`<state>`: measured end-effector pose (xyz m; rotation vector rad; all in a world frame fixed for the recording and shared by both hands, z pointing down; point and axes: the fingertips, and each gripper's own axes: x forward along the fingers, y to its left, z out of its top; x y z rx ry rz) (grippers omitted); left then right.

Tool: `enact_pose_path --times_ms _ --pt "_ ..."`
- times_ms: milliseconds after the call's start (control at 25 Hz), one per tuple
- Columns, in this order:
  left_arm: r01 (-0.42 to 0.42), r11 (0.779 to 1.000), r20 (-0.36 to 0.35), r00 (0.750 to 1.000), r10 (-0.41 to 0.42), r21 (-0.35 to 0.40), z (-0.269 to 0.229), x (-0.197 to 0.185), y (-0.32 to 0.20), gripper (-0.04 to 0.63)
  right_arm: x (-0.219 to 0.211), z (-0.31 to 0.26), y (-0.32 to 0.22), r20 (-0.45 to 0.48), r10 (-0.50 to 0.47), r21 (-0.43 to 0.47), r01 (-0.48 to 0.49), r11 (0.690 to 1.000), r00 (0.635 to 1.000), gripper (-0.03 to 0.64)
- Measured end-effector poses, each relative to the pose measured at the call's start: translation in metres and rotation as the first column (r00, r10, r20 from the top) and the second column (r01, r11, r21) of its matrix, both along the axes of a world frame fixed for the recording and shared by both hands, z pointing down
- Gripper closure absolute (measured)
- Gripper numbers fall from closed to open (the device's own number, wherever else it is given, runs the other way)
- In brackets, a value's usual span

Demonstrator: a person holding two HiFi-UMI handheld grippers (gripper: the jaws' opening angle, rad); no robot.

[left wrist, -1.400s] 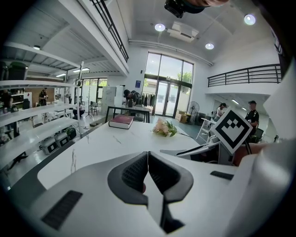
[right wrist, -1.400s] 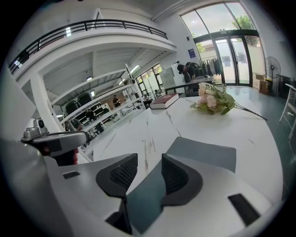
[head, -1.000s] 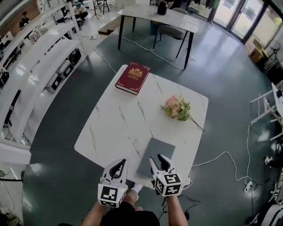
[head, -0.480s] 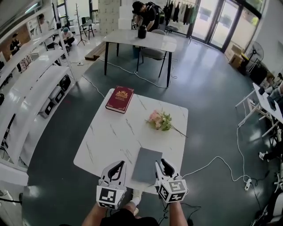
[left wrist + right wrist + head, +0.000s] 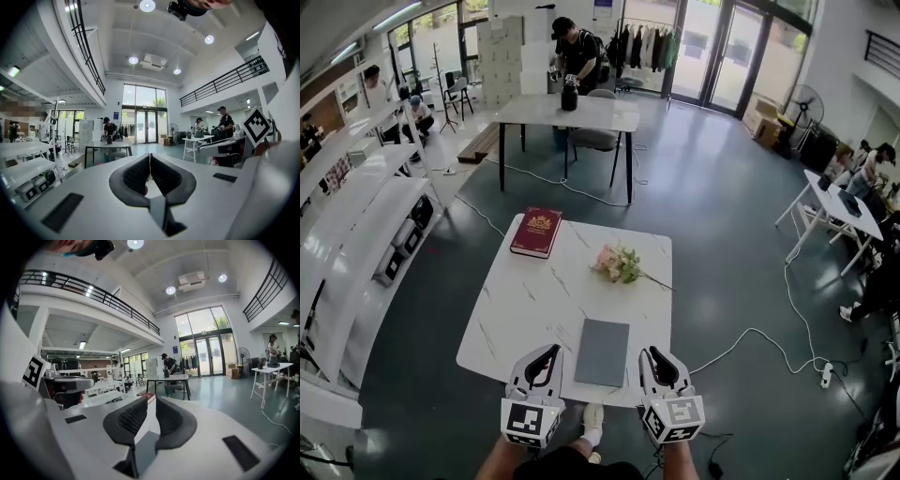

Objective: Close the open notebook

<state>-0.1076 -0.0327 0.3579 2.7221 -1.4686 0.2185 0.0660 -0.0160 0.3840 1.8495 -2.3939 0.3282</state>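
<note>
Both tools hung off the near edge of the table when I checked the head view, one on each side of the notebook and touching neither it nor the tabletop. On the left gripper I saw the dark jaws brought together at their tips, and its own view confirmed that: the pads met along one thin line with nothing between them. On the right gripper the jaws were closing. A narrow gap showed between the ribbed pads in its own view, and nothing sat in that gap. Each tool carried its marker cube toward me, the left cube and the right cube low in the head view.

As for the notebook, it lay closed and flat, a plain grey cover facing up, near the front edge of the white marbled table and roughly between the two tools.

Farther back on the same table I noted a red book with gold decoration at the far left corner, and a small bunch of pink flowers lying on its side toward the far right, well apart from the notebook.

Beyond that stood a second white table with a dark vessel on it and a person leaning over it. White shelving ran along the left, and a white cable trailed over the grey floor at the right.
</note>
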Motion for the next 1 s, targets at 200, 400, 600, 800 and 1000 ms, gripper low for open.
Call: enact_pose_path --times_ms 200,400,600,800,1000 --pt "-0.032 0.999 -0.001 0.999 0.032 0.018 -0.011 -0.001 0.028 0.571 0.006 -0.013 0.038 -0.012 0.057 0.039 -0.057 0.998 0.998 0.563" --pt "-0.060 0.998 -0.001 0.998 0.060 0.016 -0.009 -0.003 0.058 0.571 0.005 -0.011 0.072 -0.029 0.101 0.062 -0.099 0.993 0.994 0.594" --pt "-0.077 0.997 0.002 0.997 0.077 0.002 -0.004 -0.002 0.083 0.571 0.002 -0.001 0.098 -0.029 0.116 0.047 -0.115 0.992 0.993 0.600" --pt "-0.085 0.996 0.008 0.996 0.085 -0.010 -0.002 -0.004 0.100 0.571 -0.002 -0.003 0.113 -0.034 0.117 0.049 -0.115 0.992 0.993 0.600" --pt "-0.085 0.996 0.007 0.996 0.085 -0.012 0.002 -0.005 0.105 0.571 -0.004 -0.001 0.116 -0.041 0.116 0.051 -0.114 0.992 0.992 0.600"
